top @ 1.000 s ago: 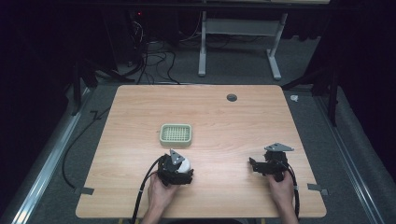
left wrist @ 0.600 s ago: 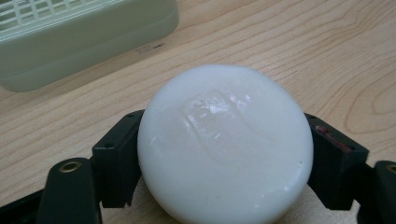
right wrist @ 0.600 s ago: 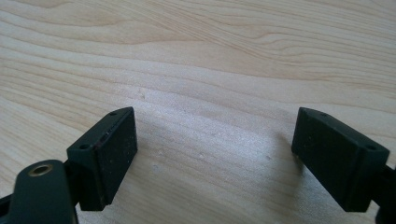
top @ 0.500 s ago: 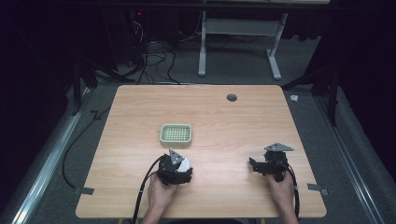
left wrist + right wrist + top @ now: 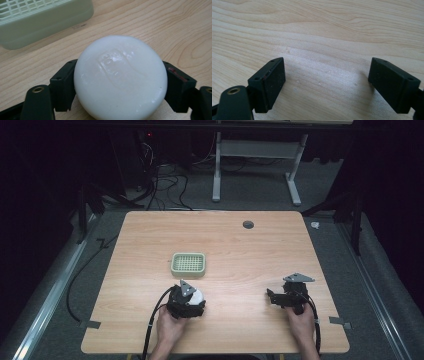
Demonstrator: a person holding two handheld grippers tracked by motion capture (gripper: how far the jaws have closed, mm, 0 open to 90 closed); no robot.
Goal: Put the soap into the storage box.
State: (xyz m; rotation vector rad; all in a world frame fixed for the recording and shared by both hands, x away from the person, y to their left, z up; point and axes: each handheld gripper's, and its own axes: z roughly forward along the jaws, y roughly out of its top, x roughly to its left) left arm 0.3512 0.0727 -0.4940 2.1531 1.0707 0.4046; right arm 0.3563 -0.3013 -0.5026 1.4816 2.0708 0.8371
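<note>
The left gripper (image 5: 192,296) has its two black jaws pressed against the opposite sides of a round white bar of soap (image 5: 120,77), so it is clamped on the bar near the front of the wooden table (image 5: 240,250), a little left of centre. In the left gripper view the soap bulges between the jaws with the tabletop right beneath it; whether it is lifted or resting on the wood I cannot tell. Just beyond it, farther from the person, sits a pale green soap dish (image 5: 188,264) with a slotted grid top, near the soap but apart from it. The right gripper (image 5: 272,297) hangs idle over bare wood at the near right, well apart from the soap, its jaws spread wide with nothing between them. My reading is that the grasp step is done and the carry to the dish is in hand. The next move calls for raising the bar high enough to clear the dish's rim, moving it forward over the grid, lowering it flat and centred, then letting the jaws part; the bar looks smooth and may slip if the squeeze loosens early. A faint embossed stamp shows on the soap's top face, but its letters cannot be read.
</note>
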